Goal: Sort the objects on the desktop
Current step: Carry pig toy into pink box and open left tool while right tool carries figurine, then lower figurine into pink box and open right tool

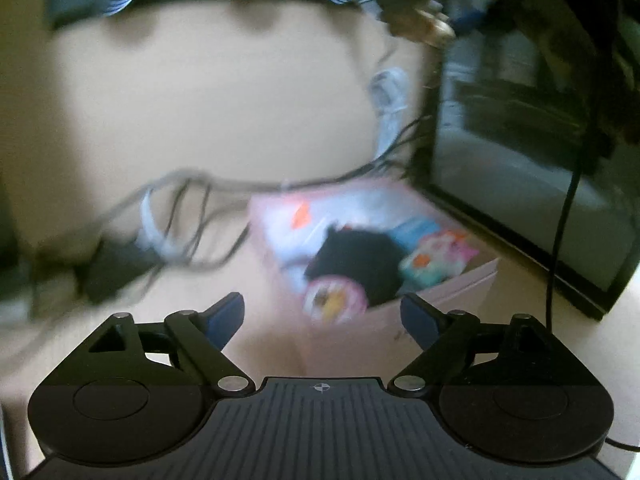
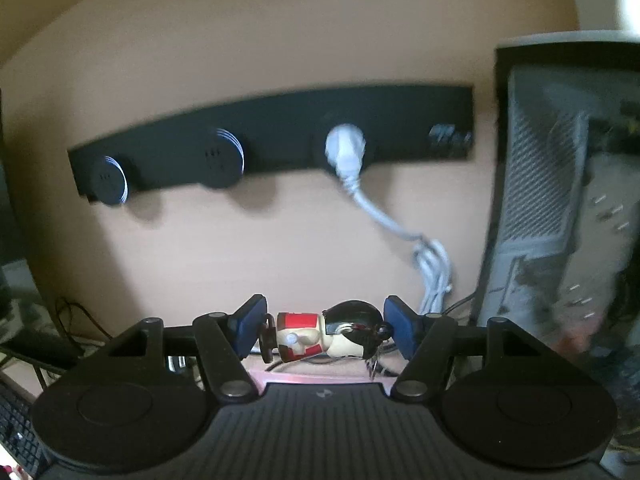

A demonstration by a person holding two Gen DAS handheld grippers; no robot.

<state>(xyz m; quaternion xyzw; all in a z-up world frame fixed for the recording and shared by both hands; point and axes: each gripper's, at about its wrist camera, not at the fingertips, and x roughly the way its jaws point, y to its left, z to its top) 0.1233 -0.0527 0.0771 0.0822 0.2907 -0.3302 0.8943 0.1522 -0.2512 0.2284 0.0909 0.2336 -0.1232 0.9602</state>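
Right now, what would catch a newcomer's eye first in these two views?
The small figurine with a red and white body, lying sideways and clamped between the right gripper's blue pads. Next, the pink box full of colourful odds and ends, just ahead of the open, empty left gripper. Behind, a white plug sits in a black socket strip on the wall.

My blue finger pads [image 2: 251, 326] look like matt rubber on smooth black plastic links, and between them I pinch a glossy painted figurine [image 2: 326, 336], hard and smooth like glazed ceramic or plastic. The white cable [image 2: 384, 220] has a soft satin plastic sheath, plugged into a matt black strip [image 2: 280, 128]. The pink box [image 1: 440, 292] looks like plain matt cardboard.
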